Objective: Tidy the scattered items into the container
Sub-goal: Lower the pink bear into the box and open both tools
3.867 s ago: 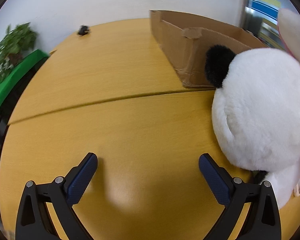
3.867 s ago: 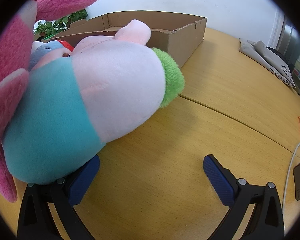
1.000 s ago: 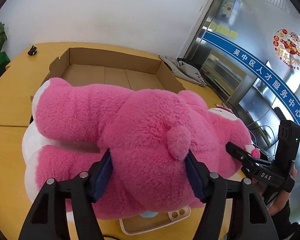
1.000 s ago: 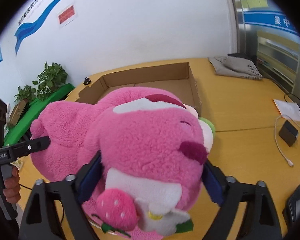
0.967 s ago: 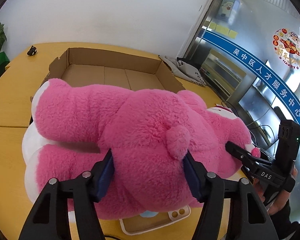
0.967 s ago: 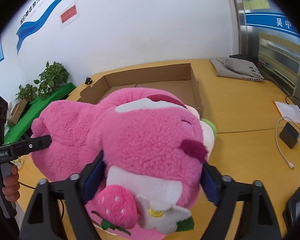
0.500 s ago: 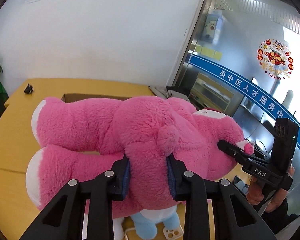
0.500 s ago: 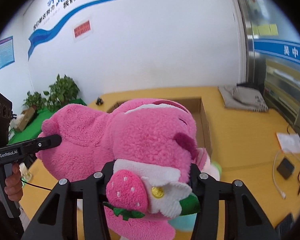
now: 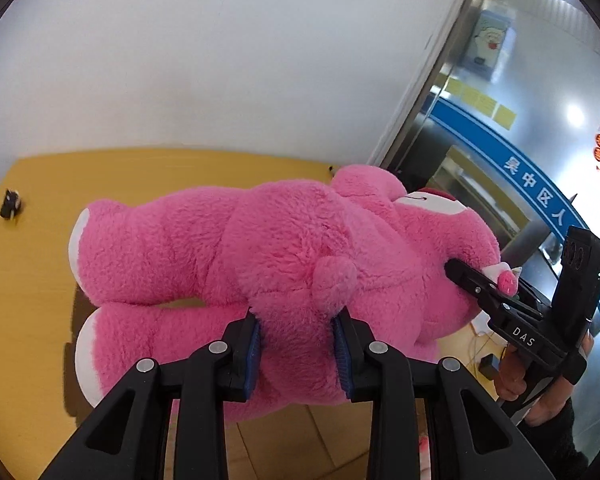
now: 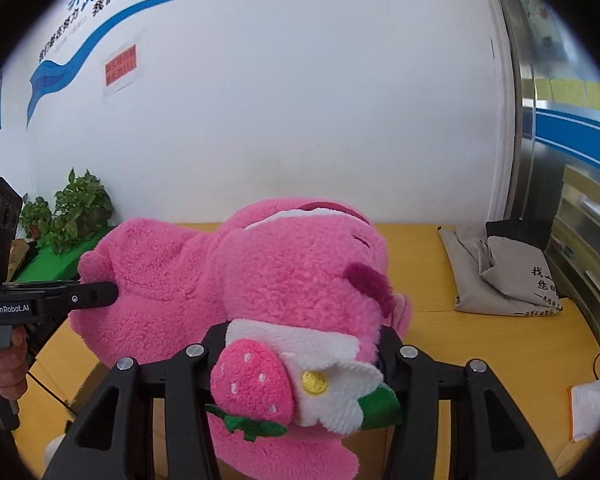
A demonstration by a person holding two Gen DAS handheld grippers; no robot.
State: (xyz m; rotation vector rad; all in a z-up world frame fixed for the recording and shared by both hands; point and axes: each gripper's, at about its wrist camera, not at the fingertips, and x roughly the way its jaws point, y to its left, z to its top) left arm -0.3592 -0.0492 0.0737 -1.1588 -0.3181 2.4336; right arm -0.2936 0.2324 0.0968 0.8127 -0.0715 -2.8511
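A large pink plush bear (image 9: 292, 248) hangs in the air between both grippers, lying sideways. My left gripper (image 9: 298, 344) is shut on its rump, just below the small tail. My right gripper (image 10: 300, 344) is shut on its head and chest (image 10: 300, 280), by the strawberry and white flower. Each gripper shows in the other's view: the right one (image 9: 512, 312), the left one (image 10: 60, 296). Brown cardboard of the box (image 9: 312, 440) shows under the bear; most of the box is hidden.
The yellow wooden table (image 9: 28, 280) lies below. A small black object (image 9: 11, 204) sits at its far left. A grey cloth bag (image 10: 504, 276) lies at the right. White paper (image 10: 592, 404) and a cable are near the right edge. Potted plants (image 10: 72, 212) stand left.
Both grippers have closed tighter on the bear and lifted it high off the table. The box has dropped below the bear and is now mostly out of sight.
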